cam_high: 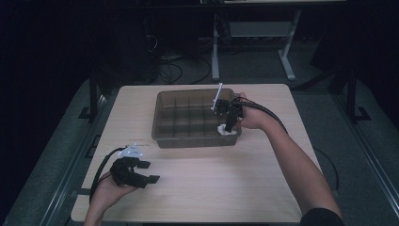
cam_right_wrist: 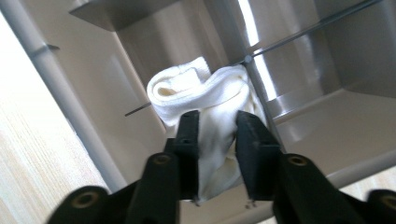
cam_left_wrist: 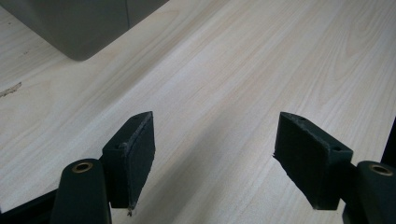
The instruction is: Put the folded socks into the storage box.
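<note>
A translucent grey-brown bin [cam_high: 188, 140] with divider walls stands on the middle of the light wooden table [cam_high: 235, 188]. A rolled white cloth [cam_high: 227, 130] sits in its near right compartment. My right gripper [cam_high: 230, 123] reaches down into that compartment. In the right gripper view its jaws [cam_right_wrist: 217, 119] press on the cloth [cam_right_wrist: 187, 88] from both sides, against a divider of the bin [cam_right_wrist: 303, 107]. My left gripper [cam_high: 149, 172] rests low at the table's front left, open. Between its pads [cam_left_wrist: 215, 135] there is just bare wood.
A corner of the bin [cam_left_wrist: 79, 23] lies ahead of the left gripper. Behind the table stand a white desk frame [cam_high: 287, 56] and loose cables [cam_high: 169, 70] on the dark floor. Wide bare wood runs between the bin and the table's front edge.
</note>
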